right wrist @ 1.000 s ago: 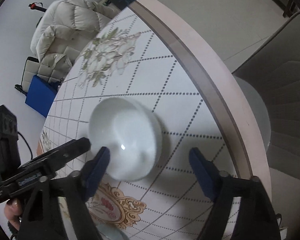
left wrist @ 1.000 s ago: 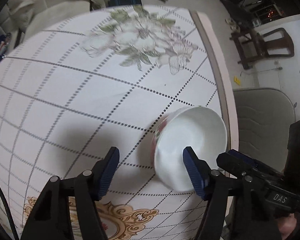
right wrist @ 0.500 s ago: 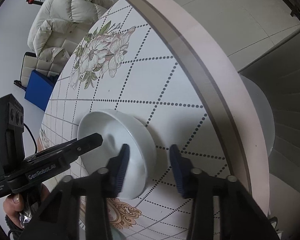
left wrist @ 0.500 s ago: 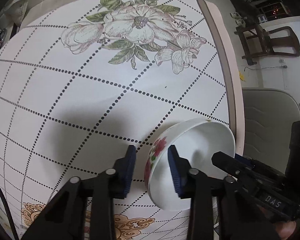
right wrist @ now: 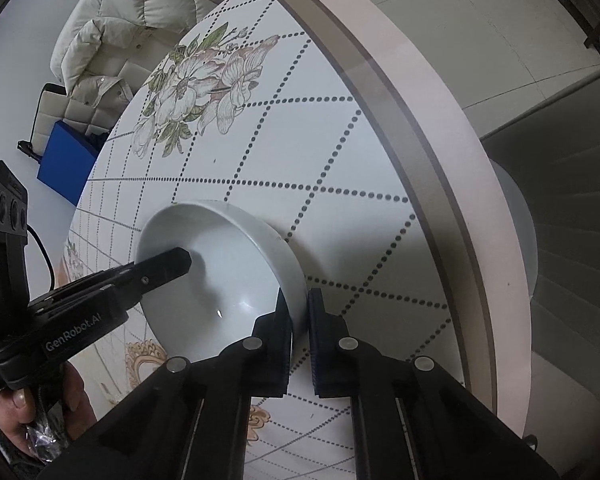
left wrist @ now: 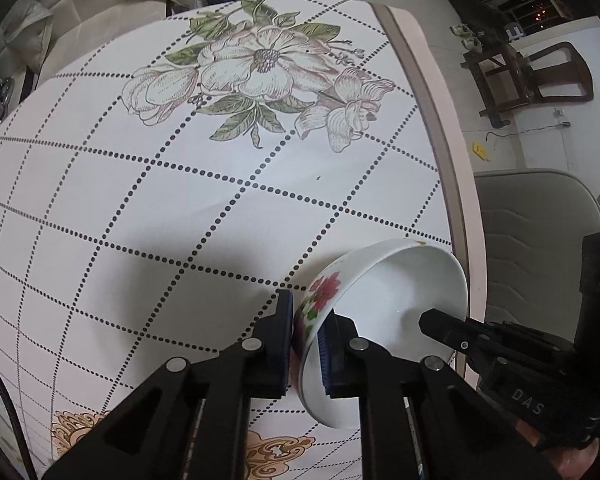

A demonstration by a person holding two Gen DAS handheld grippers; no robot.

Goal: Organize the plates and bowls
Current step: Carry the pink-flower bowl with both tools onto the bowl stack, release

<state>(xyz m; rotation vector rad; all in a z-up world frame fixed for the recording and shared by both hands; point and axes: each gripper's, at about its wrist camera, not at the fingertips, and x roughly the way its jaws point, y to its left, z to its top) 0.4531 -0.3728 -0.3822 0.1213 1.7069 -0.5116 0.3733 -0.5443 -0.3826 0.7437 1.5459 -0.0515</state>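
Your left gripper (left wrist: 305, 334) and right gripper (right wrist: 298, 322) each clamped on opposite rims of white bowl (left wrist: 384, 300), jaws just closed; bowl sits near edge of floral table (left wrist: 220, 208).

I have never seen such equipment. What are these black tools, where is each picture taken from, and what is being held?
No robot arm here: a person holds a two-finger tool in each hand, each with a camera looking along its fingers. The left view shows the left gripper; the right view shows the right gripper. Both have just closed their jaws on opposite sides of one white bowl with red flowers outside, each pinching the rim. The bowl sits near the edge of a round table with a dotted, flowered cover.
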